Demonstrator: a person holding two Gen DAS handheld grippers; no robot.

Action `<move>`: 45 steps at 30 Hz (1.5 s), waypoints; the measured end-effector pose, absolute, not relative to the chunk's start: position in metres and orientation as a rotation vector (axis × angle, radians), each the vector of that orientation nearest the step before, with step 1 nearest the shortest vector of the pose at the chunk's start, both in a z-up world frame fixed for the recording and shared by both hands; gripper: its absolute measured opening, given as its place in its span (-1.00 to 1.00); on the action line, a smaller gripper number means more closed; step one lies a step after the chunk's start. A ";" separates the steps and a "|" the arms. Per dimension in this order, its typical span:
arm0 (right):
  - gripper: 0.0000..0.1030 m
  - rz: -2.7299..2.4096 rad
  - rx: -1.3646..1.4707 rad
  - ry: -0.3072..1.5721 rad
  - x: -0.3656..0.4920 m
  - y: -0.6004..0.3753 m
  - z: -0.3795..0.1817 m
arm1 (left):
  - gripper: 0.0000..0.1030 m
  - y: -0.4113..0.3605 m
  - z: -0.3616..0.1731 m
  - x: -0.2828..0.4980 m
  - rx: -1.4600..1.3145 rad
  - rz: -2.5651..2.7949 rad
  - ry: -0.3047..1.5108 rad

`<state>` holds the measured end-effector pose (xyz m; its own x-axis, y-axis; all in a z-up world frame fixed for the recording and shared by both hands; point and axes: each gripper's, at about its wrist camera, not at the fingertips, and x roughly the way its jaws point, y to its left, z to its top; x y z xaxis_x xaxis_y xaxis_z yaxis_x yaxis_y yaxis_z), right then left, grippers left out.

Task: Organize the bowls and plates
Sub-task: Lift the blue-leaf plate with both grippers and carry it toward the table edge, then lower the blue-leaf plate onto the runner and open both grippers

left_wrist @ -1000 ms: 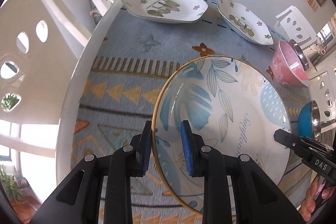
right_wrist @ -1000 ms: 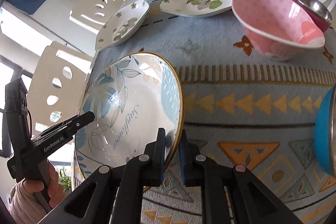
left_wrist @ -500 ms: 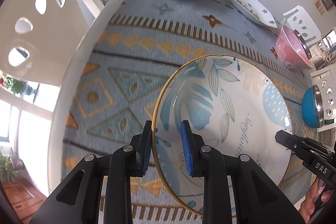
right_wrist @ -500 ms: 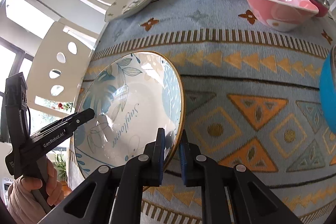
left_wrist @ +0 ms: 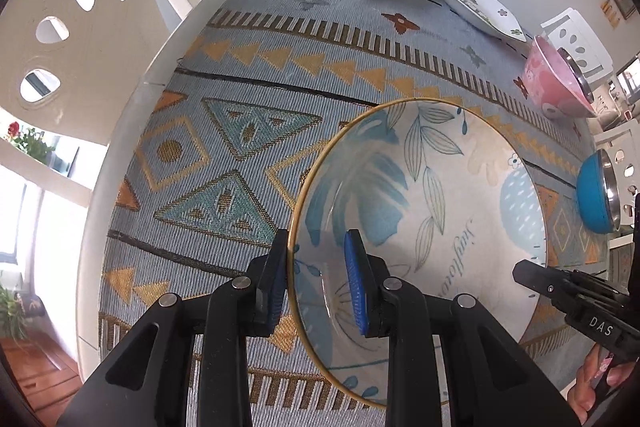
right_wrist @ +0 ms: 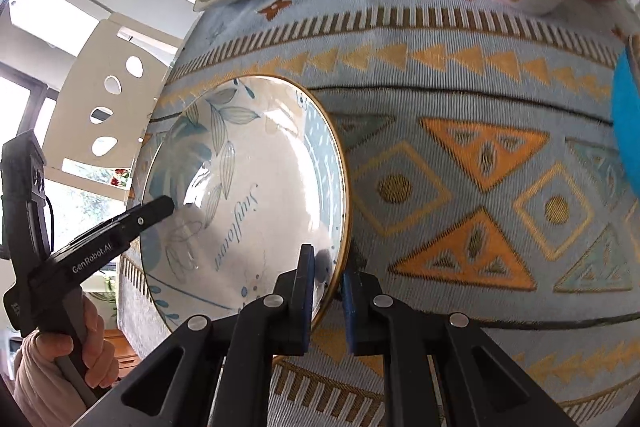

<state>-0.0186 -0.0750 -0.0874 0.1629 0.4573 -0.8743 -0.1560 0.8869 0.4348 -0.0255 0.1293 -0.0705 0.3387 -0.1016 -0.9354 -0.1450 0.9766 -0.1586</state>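
While both grippers clamped opposite rims of the leaf-patterned plate [left_wrist: 424, 211], the left gripper [left_wrist: 318, 281] pinched its gold edge at lower centre and the right gripper [right_wrist: 326, 293] was nearly closed on the far rim. Plate sat mid-frame over the patterned tablecloth [left_wrist: 224, 131]; pink bowl [left_wrist: 556, 87] at upper right.

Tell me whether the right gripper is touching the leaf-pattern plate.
Touching. In the right wrist view the right gripper has one finger inside and one outside the gold rim of the leaf-pattern plate, both closed onto the rim.
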 end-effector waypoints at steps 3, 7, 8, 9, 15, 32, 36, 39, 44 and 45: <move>-0.77 0.451 0.267 1.343 -0.017 -0.075 -0.087 | -0.50 0.133 -0.076 -0.027 -0.270 0.035 1.244; -0.77 0.463 0.260 1.345 -0.015 -0.069 -0.088 | -0.50 0.138 -0.076 -0.029 -0.280 0.066 1.243; -0.77 0.465 0.264 1.347 -0.015 -0.067 -0.088 | -0.50 0.140 -0.076 -0.029 -0.287 0.072 1.244; -0.77 0.469 0.269 1.349 -0.015 -0.066 -0.088 | -0.50 0.141 -0.076 -0.029 -0.289 0.076 1.245; -0.77 0.487 0.255 1.351 -0.011 -0.056 -0.088 | -0.45 0.141 -0.076 -0.025 -0.267 0.088 1.254; -0.56 0.481 0.296 1.429 0.005 -0.053 -0.098 | 0.13 0.141 -0.082 -0.012 -0.271 0.057 1.312; -0.24 0.500 0.330 1.447 0.008 -0.055 -0.093 | 0.33 0.139 -0.080 -0.007 -0.256 0.068 1.333; 0.21 0.494 0.361 1.421 0.010 -0.065 -0.081 | 0.33 0.142 -0.073 -0.003 -0.267 0.056 1.324; 0.37 0.486 0.430 1.419 0.024 -0.082 -0.061 | 0.33 0.152 -0.055 0.010 -0.279 0.059 1.288; 0.37 0.487 0.440 1.412 0.028 -0.084 -0.056 | 0.33 0.154 -0.051 0.016 -0.280 0.056 1.280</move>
